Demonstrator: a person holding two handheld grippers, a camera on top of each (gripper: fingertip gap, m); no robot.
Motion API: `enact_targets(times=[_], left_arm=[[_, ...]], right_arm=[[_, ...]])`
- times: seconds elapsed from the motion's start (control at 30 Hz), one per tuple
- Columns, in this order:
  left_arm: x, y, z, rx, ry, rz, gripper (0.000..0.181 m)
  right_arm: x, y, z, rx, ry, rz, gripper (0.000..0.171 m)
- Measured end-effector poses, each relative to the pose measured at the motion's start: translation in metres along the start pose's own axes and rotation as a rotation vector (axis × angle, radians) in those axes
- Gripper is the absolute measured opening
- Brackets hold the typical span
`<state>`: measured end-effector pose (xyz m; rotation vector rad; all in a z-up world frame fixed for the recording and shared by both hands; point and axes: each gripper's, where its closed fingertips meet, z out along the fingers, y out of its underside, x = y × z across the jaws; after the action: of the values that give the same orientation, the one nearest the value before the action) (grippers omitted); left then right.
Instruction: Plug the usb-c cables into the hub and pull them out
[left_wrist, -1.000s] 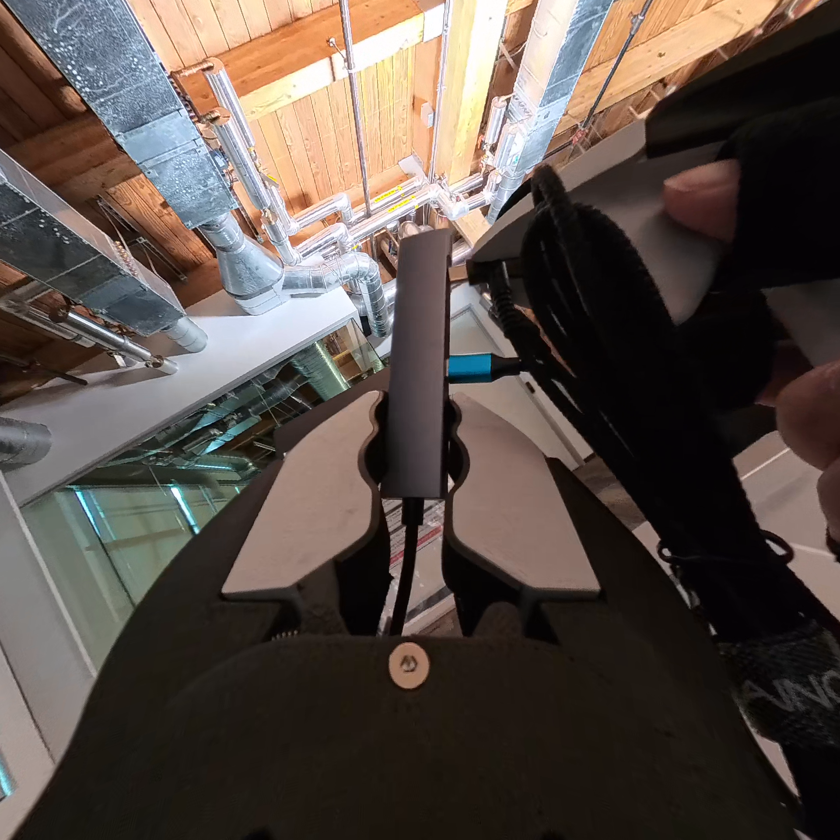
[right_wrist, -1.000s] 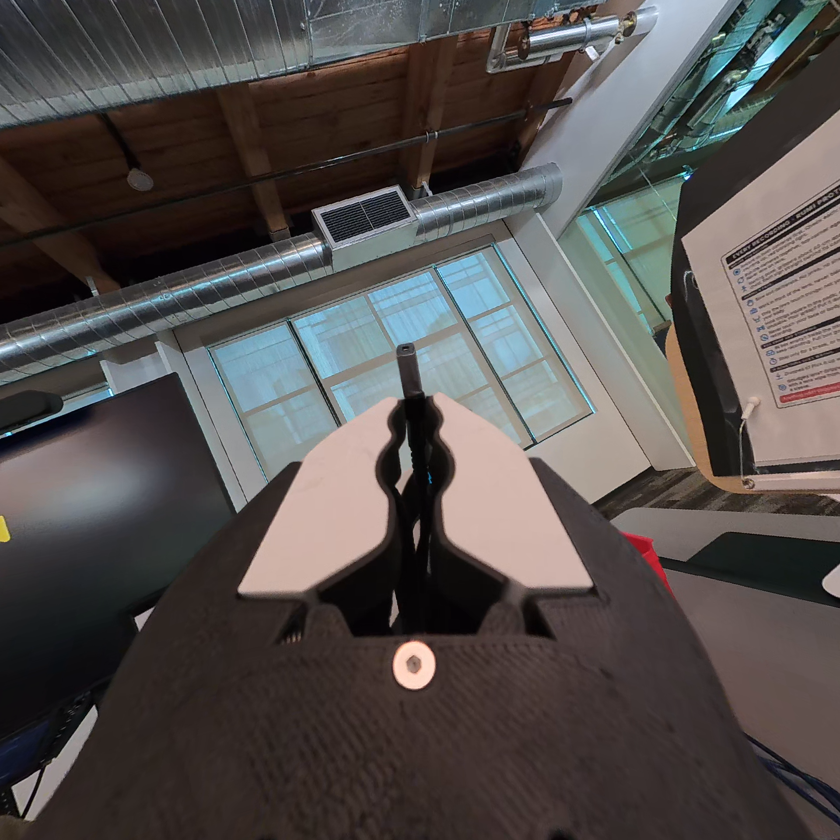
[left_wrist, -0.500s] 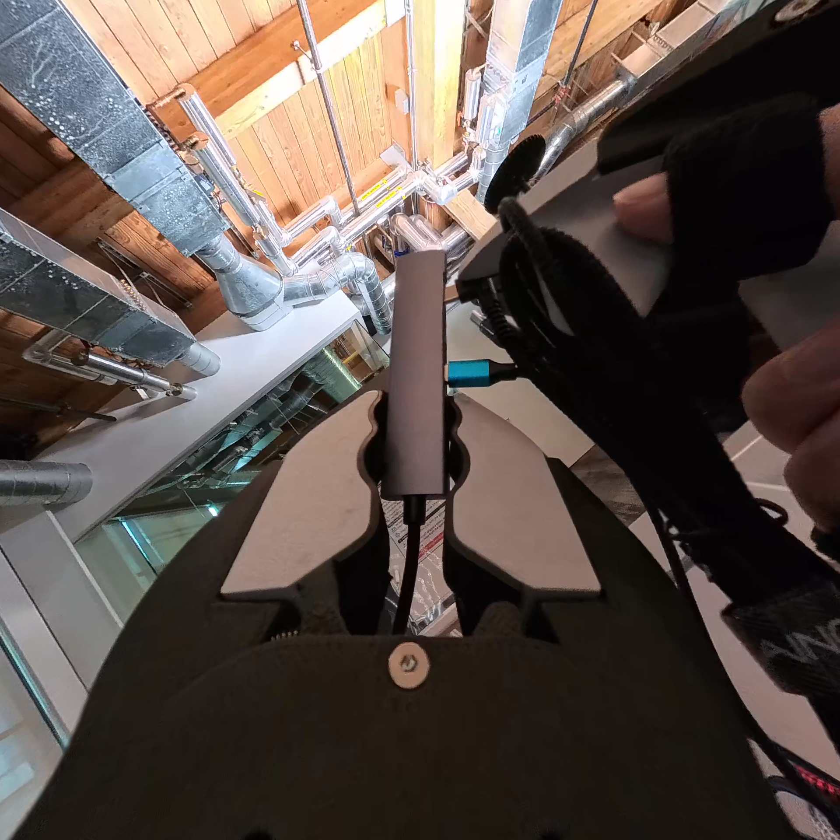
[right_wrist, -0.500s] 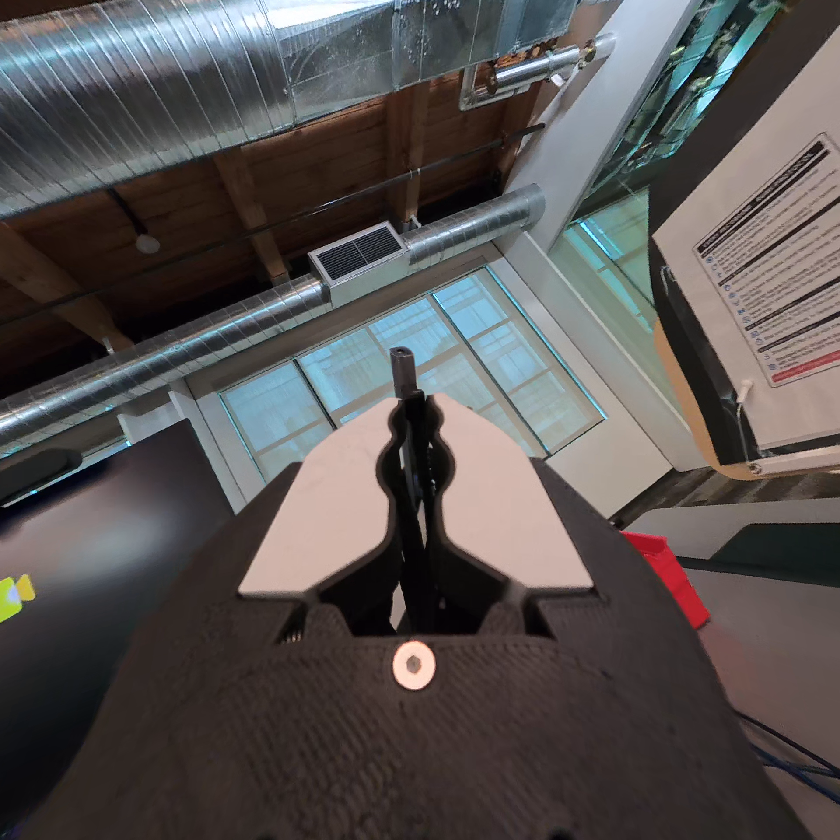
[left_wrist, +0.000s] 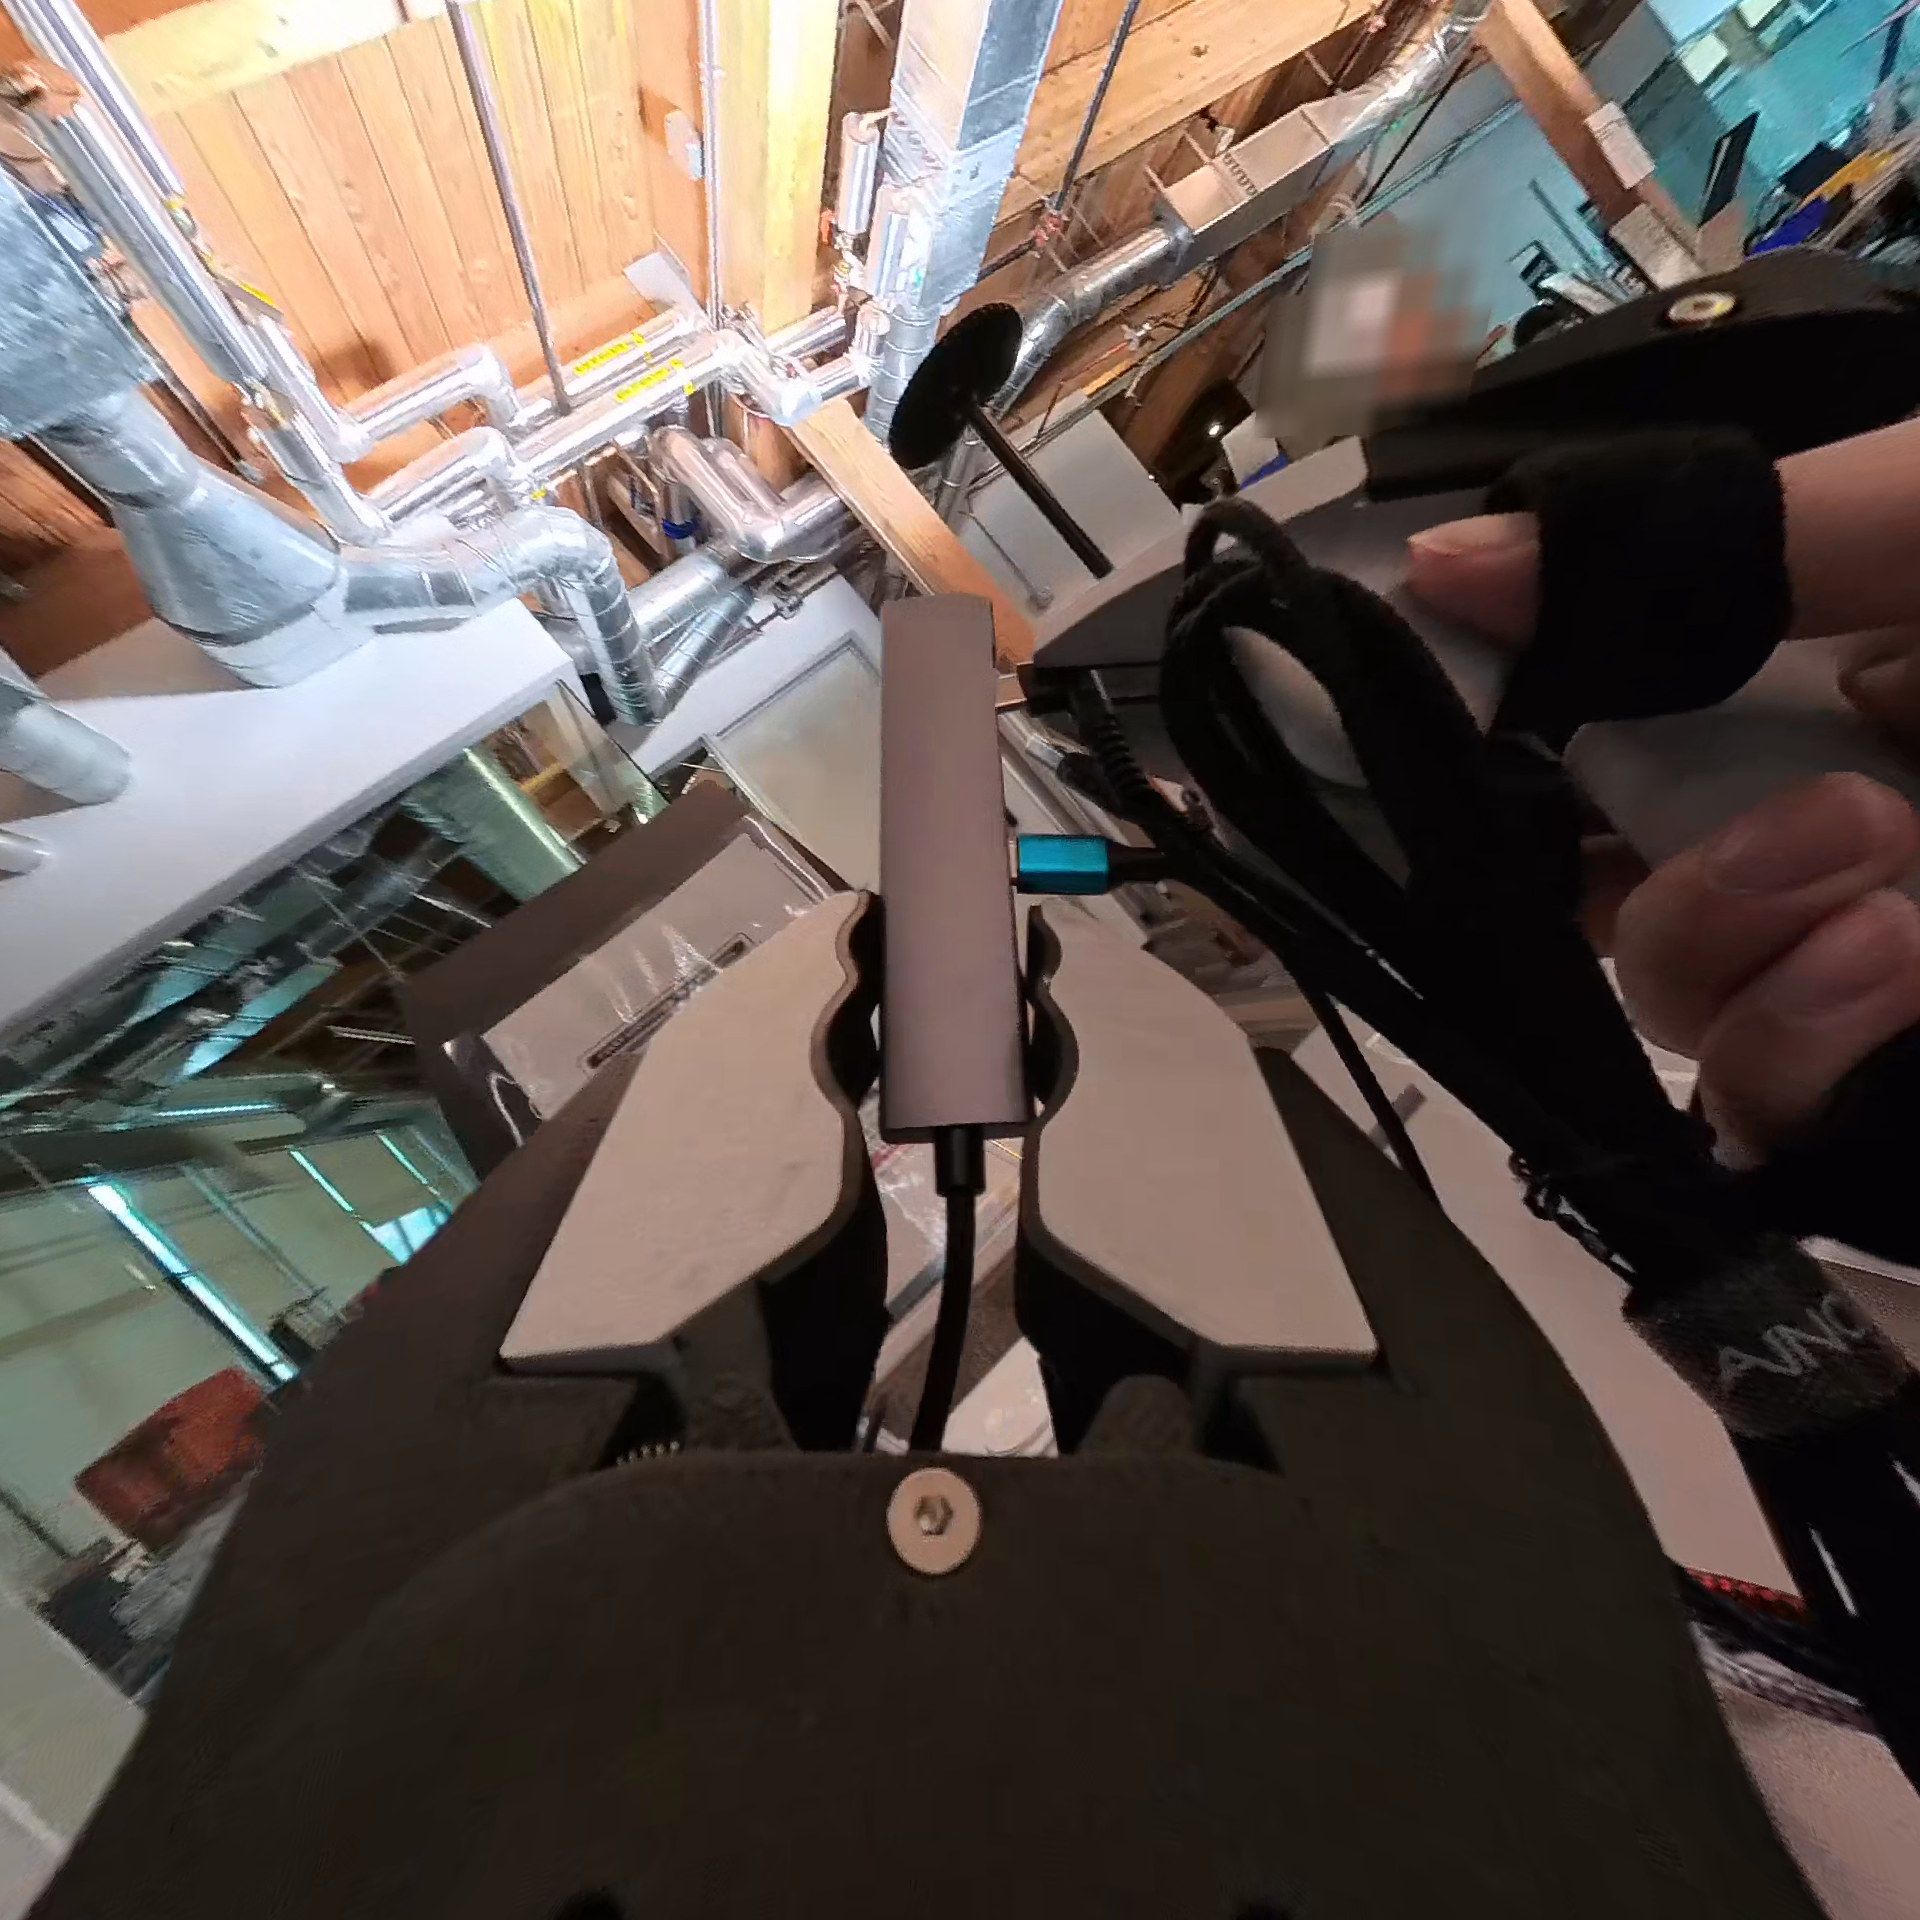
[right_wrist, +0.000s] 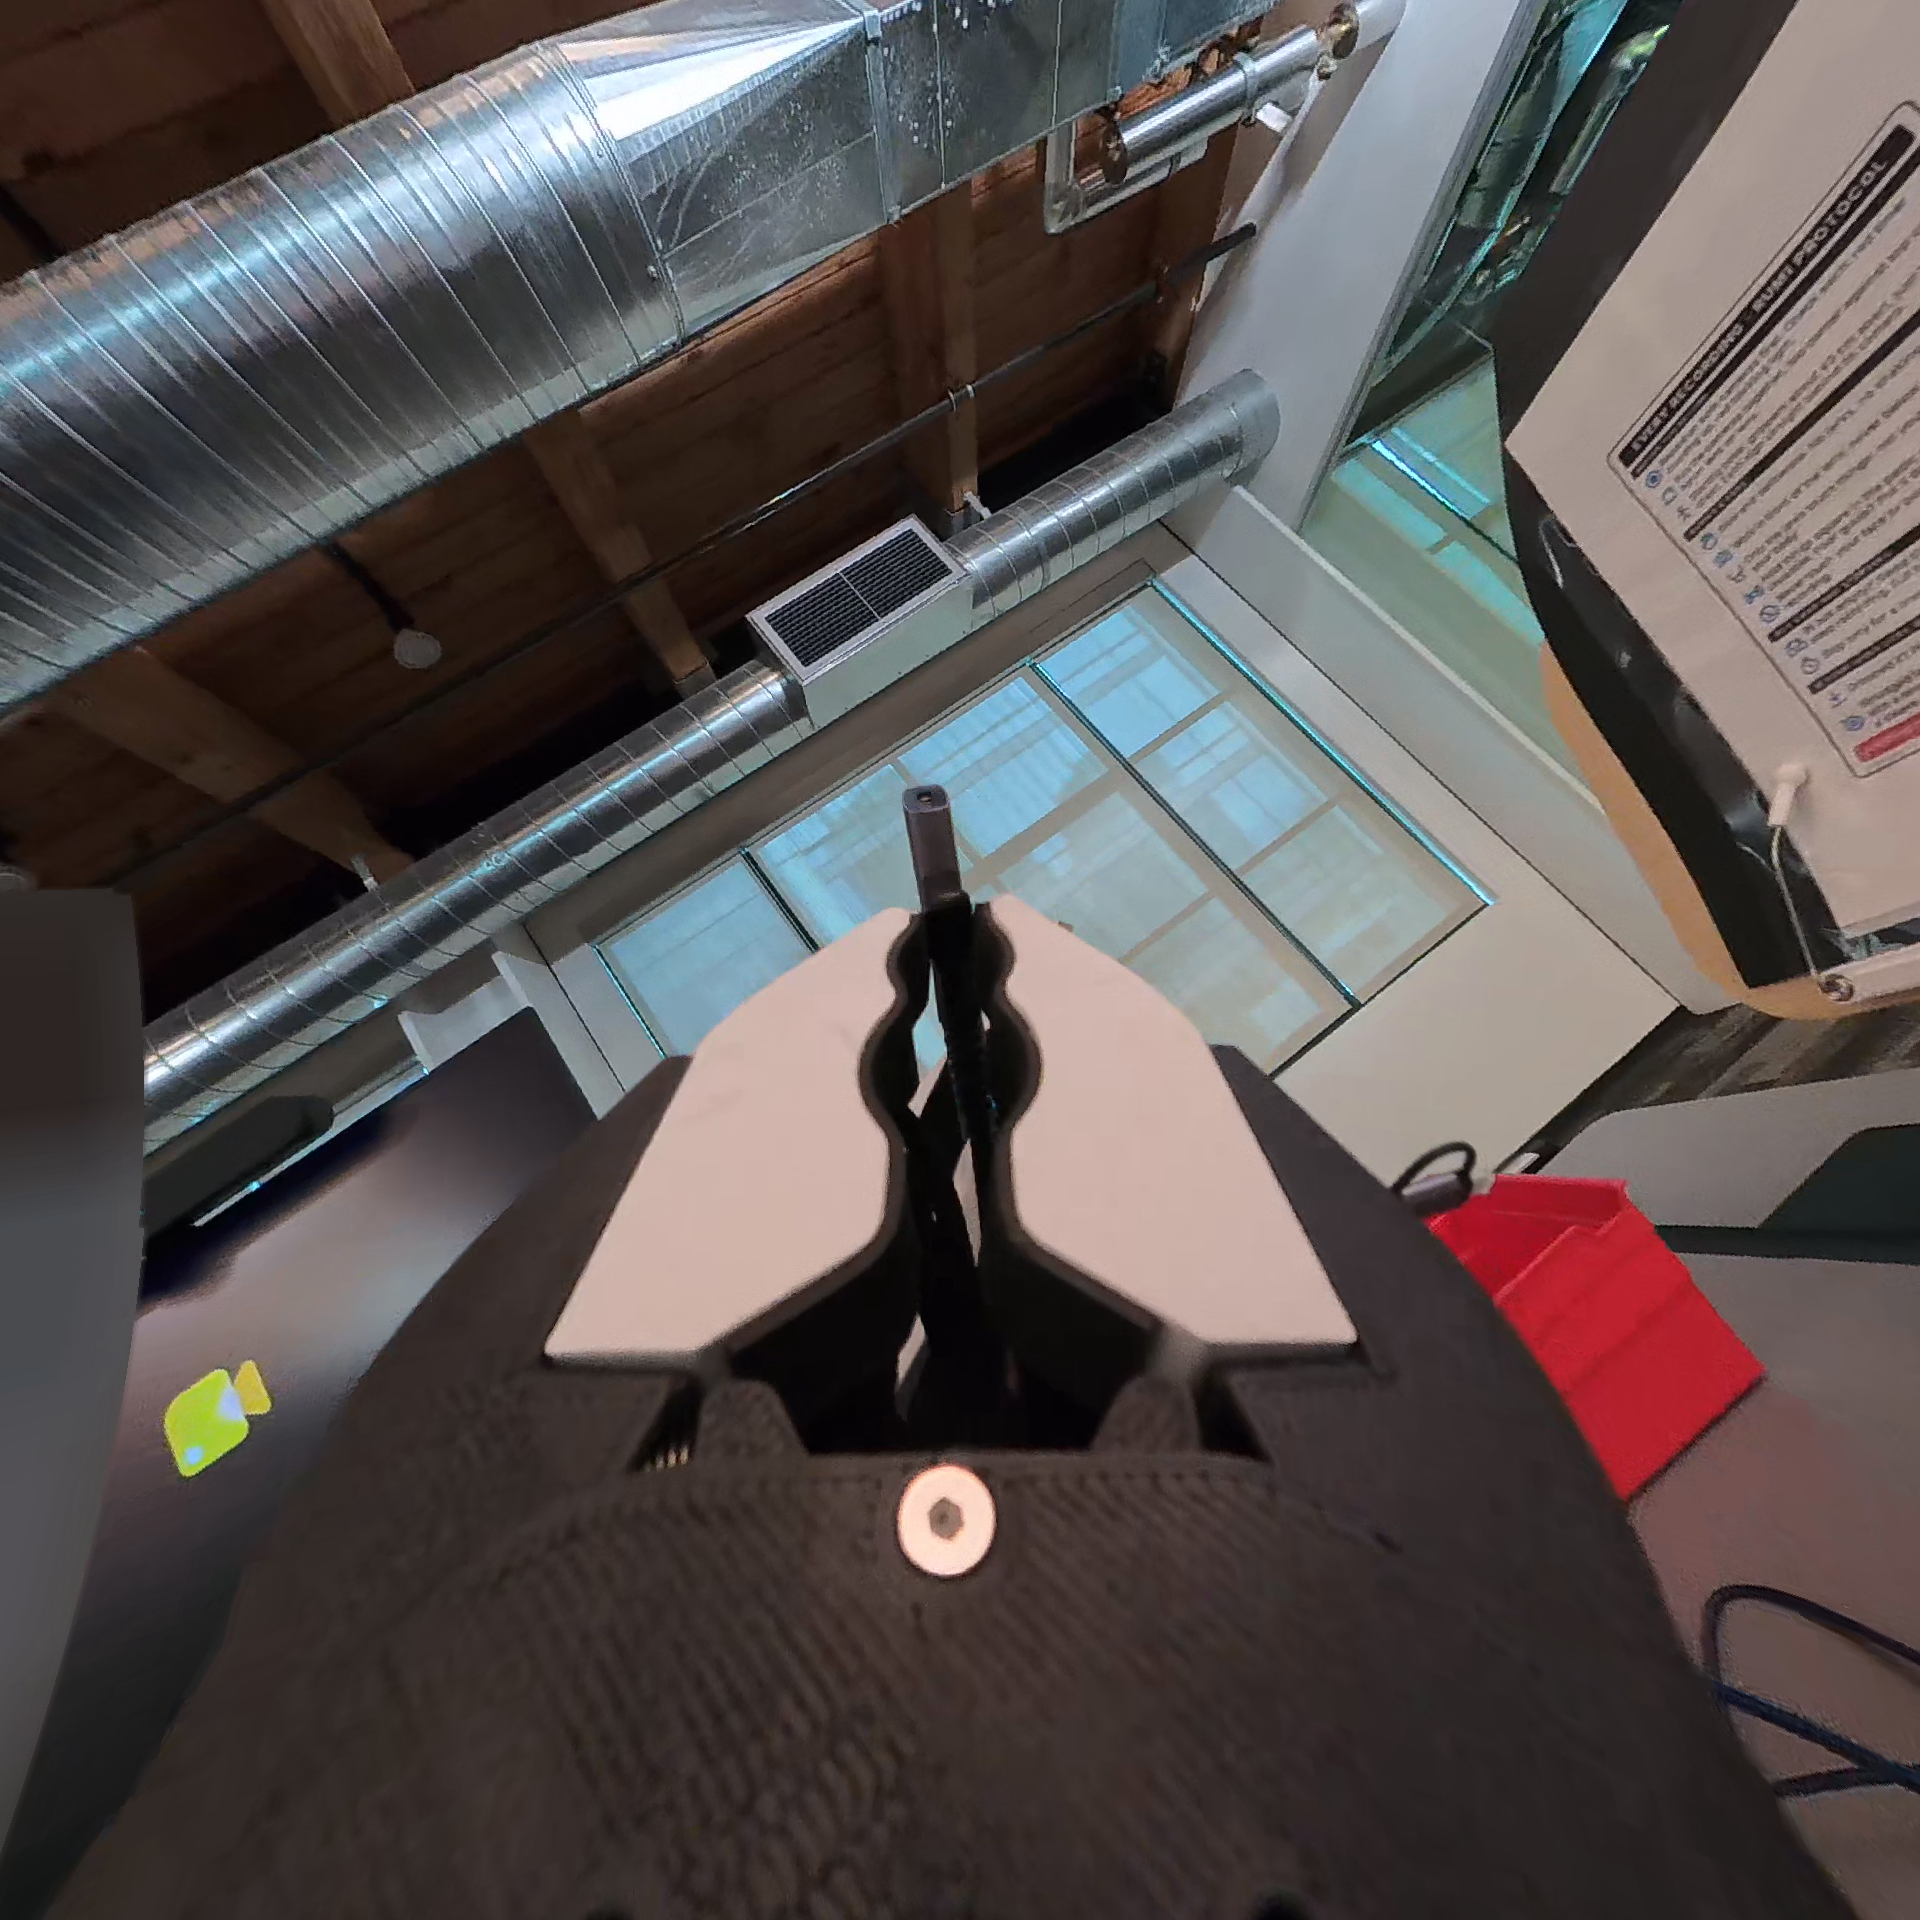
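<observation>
Bright daylight through windows (right_wrist: 1039, 831); fisheye edge distortion; slight motion blur.

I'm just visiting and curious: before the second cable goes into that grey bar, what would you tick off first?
1. Hub gripped firmly by the left gripper: ok, both fingers press its sides.
2. Blue plug seated in the hub's side: ok, no obvious gap shows.
3. Black plug held in the right gripper: ok, its tip sticks out past the fingertips.
4. Black plug aligned with a free port: not ok, in the right wrist view it points at the windows, and the hub is out of frame.
5. Free port on the hub: cannot tell, its port side is hidden.
6. Bundled black cable clear of the hub: cannot tell.
</observation>
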<state>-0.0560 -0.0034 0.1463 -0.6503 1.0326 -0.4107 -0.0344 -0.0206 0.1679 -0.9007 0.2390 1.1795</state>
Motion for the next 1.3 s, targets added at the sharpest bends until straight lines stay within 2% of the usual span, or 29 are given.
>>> enact_targets(times=[0.4, 0.57, 0.67, 0.83, 1.13, 1.3], left_arm=[[0.010, -0.006, -0.004, -0.035, 0.190, -0.104, 0.027], [0.014, -0.014, -0.012, -0.036, 0.336, -0.275, 0.023], [0.011, -0.020, -0.014, -0.013, 0.362, -0.391, 0.019], [0.013, -0.021, -0.017, -0.035, 0.491, -0.630, 0.013], [0.012, -0.030, -0.029, -0.007, 0.690, -0.853, 0.011], [0.010, -0.039, -0.033, 0.034, 0.731, -0.906, 0.010]], right_arm=[[0.001, -0.004, 0.003, -0.063, -0.031, 0.004, 0.009], [-0.004, -0.002, 0.004, -0.078, -0.048, -0.031, 0.009], [-0.009, -0.001, 0.006, -0.081, -0.076, -0.041, 0.010], [-0.015, 0.009, 0.010, -0.171, -0.116, -0.118, 0.009], [-0.028, 0.027, 0.013, -0.329, -0.241, -0.154, 0.009], [-0.037, 0.040, 0.013, -0.407, -0.271, -0.226, 0.012]])
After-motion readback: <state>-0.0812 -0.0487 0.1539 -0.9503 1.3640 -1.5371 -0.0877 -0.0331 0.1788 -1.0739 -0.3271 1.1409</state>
